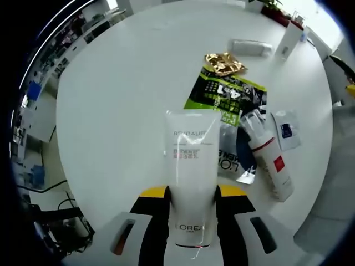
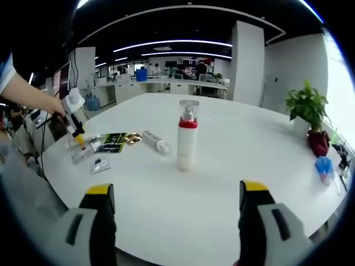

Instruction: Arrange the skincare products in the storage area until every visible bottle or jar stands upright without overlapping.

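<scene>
In the left gripper view the left gripper (image 1: 191, 219) was clamped on a white L'Oreal tube (image 1: 190, 174), its cap end low between the yellow-tipped jaws and its crimped end pointing up over the white table (image 1: 111, 100). Beyond the tube lay a cluster of things: a green and black packet (image 1: 226, 94), a crumpled gold wrapper (image 1: 224, 63), a clear flat pouch (image 1: 236, 158) and a white bottle with a red band (image 1: 267, 160) lying on its side just beside the pouch. A small white sachet (image 1: 288, 130) lay next to that bottle, and a white tube (image 1: 252, 47) lay flat farther off near the far edge.

The right gripper view looked across the same table from farther back. The right gripper (image 2: 176, 213) hung with its jaws wide apart and nothing between them. A tall white pump bottle with a red collar (image 2: 187, 136) stood upright, alone, near the middle of the table. At the left, a person's arm (image 2: 28, 91) reached in holding the other gripper over the cluster of packets
</scene>
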A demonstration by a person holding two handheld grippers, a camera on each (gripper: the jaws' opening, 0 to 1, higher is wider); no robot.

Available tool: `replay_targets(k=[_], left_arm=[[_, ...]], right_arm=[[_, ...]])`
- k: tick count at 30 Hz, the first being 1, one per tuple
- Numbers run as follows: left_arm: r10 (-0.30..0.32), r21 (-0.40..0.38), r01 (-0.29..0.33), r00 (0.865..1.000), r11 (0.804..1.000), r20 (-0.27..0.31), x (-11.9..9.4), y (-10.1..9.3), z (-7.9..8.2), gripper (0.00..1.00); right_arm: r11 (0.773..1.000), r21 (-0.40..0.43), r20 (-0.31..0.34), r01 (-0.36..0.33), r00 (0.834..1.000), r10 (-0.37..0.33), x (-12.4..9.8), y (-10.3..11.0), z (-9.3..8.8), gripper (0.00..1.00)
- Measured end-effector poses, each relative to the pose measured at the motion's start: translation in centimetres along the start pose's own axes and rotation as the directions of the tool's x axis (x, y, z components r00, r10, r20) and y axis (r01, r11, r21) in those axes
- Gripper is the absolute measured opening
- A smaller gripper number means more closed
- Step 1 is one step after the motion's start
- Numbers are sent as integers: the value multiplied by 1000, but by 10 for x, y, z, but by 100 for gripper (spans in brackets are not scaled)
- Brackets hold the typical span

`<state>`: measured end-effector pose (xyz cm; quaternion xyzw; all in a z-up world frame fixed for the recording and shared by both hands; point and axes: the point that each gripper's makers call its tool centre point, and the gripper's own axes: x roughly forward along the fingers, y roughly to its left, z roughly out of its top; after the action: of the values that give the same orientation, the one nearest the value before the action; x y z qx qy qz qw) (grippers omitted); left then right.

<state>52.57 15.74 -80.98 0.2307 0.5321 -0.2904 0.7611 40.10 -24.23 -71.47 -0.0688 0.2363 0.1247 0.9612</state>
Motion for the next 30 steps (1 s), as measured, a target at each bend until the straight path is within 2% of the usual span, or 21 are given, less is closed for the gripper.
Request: replay_targets(k=[17, 30], left_arm=[[33, -29, -29, 991, 999, 130, -40, -3, 13, 29], [60, -116, -34, 970, 993, 235, -69, -10, 18, 29]], right_arm=[[999, -26, 21, -28, 999, 28, 0, 5, 3, 93], [998, -45, 41, -54, 998, 56, 0, 10, 6, 92]])
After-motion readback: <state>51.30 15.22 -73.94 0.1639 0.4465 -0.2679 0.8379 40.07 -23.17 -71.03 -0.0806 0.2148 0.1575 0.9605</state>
